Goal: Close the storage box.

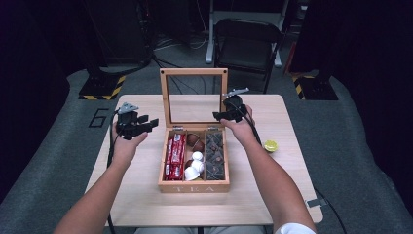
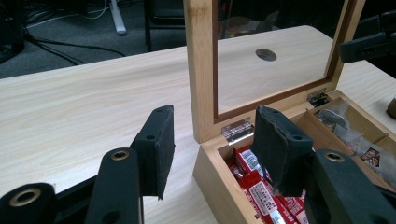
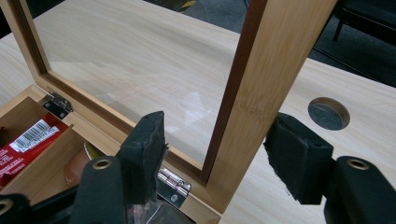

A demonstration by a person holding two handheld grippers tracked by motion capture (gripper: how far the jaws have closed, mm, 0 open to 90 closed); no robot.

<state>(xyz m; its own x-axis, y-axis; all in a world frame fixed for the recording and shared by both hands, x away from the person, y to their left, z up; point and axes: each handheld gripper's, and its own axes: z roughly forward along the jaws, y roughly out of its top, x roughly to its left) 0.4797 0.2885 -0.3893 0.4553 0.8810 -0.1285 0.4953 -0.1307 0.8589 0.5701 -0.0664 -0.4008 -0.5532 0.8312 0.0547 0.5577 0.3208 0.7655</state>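
Straddling the glass-paned wooden lid (image 3: 261,84), the right claw (image 3: 224,154) gapes; left claw (image 2: 215,149) released.

- I am in what looks like a lab or recording studio, not a home.
- My pale wooden bench (image 1: 146,204) stands alone on grey carpet (image 1: 58,161), with dark curtains (image 1: 29,73) on both sides.
- Black stands rest on bases marked with yellow and black hazard stripes (image 1: 103,87), left and right behind the bench.
- Cables (image 1: 170,46) trail loose across the floor at the back.
- A black folding chair (image 1: 247,46) sits behind the bench, beside a white metal frame (image 1: 210,34).
- A large number 6 (image 1: 99,117) is marked on the carpet to the left of the bench.
- The bench top has a round cable hole (image 3: 328,113), as office desks do.
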